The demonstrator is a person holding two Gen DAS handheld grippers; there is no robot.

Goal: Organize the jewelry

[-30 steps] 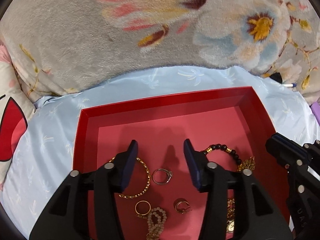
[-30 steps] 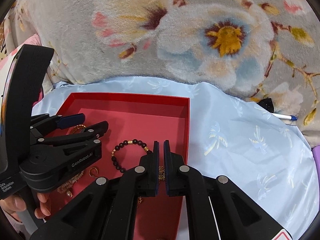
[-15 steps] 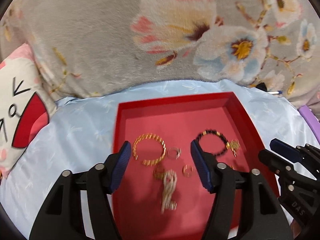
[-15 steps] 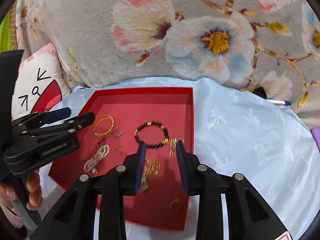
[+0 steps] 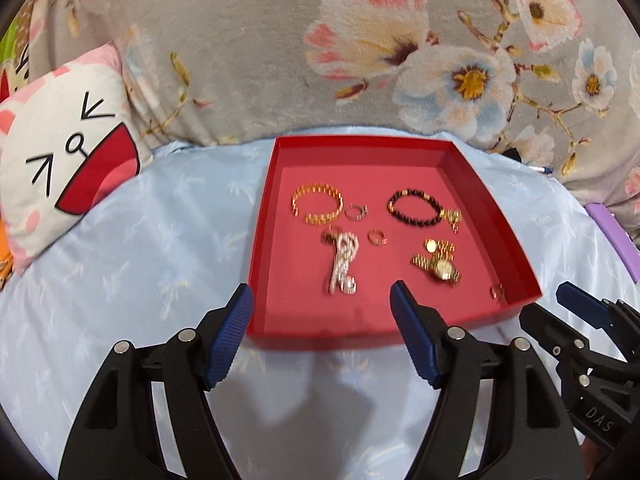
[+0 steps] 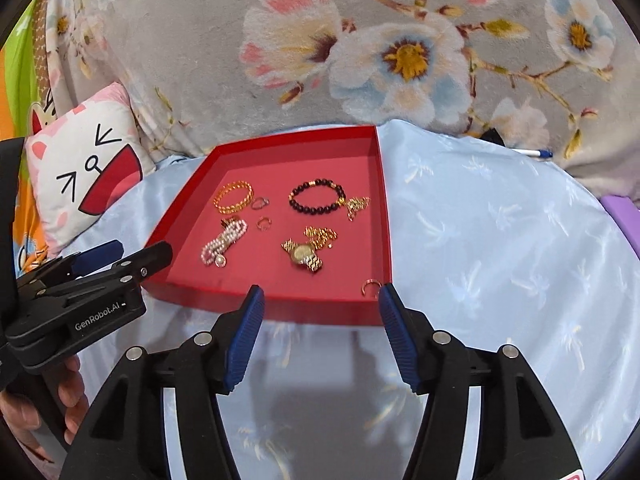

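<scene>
Left wrist view first: at six o'clock the left gripper (image 5: 322, 312) stands with its blue-padded jaws wide apart and nothing between them, poised over the pale blue satin sheet (image 5: 120, 260) just short of the tray's near wall; the jaws have just been opening. At four o'clock the right gripper (image 5: 560, 308) pokes in, and in the right wrist view the right gripper (image 6: 320, 304) is likewise spread and empty, its jaws having just been opening too, with a hand (image 6: 68, 396) holding the left gripper (image 6: 124, 256) at eight o'clock.

Beyond the jaws lies the shallow red cardboard tray (image 5: 260, 248). Nearest, at its five o'clock corner, sits a small gold hoop ring (image 5: 497, 291). Further in, a gold-banded wristwatch (image 5: 440, 269) lies right of centre, with a tangled gold chain (image 5: 440, 246) touching it behind. Left of centre is a bunched pearl-white beaded strand (image 5: 342, 260); a little gold ring (image 5: 377, 237) lies between strand and chain. At the far side, a gold link bracelet (image 5: 317, 208) lies at eleven o'clock, a thin silver ring (image 5: 355, 212) just beside it, and a dark beaded bracelet with a gold charm (image 5: 416, 208) at one o'clock.

Farther off, a white cat-face cushion (image 5: 64, 152) is at nine o'clock, and a grey floral plush blanket (image 5: 260, 48) fills twelve.
</scene>
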